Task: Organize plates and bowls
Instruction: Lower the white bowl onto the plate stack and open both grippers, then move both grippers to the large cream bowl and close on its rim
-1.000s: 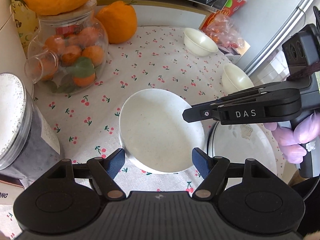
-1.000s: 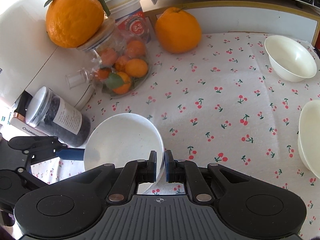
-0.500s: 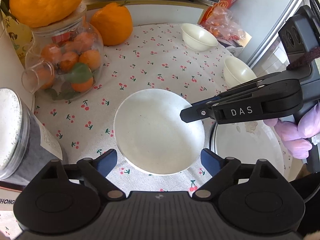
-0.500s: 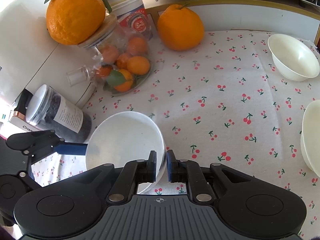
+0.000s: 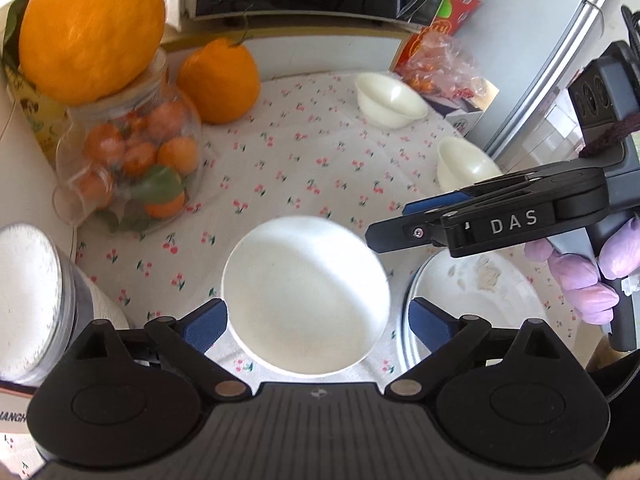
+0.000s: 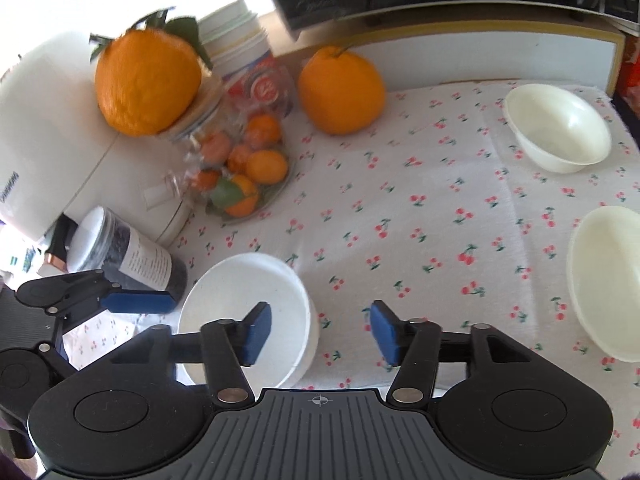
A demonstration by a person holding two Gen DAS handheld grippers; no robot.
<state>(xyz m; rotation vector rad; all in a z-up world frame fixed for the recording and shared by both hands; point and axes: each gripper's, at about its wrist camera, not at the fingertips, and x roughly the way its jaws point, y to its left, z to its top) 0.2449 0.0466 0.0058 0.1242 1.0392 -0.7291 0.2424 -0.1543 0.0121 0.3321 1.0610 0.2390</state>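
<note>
A white bowl [image 5: 306, 292] sits on the cherry-print cloth between the wide-open fingers of my left gripper [image 5: 318, 322]; it also shows in the right wrist view [image 6: 240, 312]. My right gripper [image 6: 320, 332] is open and empty, its left finger over the bowl's rim; it shows from the side in the left wrist view [image 5: 390, 234]. A large white plate [image 5: 476, 300] with crumbs lies right of the bowl. Two cream bowls stand farther off: one at the right edge [image 6: 608, 280], one at the back right [image 6: 558, 126].
A glass jar of small oranges [image 5: 132, 160] with a big orange [image 5: 90, 26] on its lid stands at the left. Another big orange [image 5: 220, 80] sits at the back. A dark lidded jar [image 5: 32, 304] is close on the left. A snack bag [image 5: 444, 64] lies beyond the cloth.
My right gripper has opened and let go of the white bowl's rim. The bowl now rests on the cloth. My left gripper has pulled back a little and opened wider.
</note>
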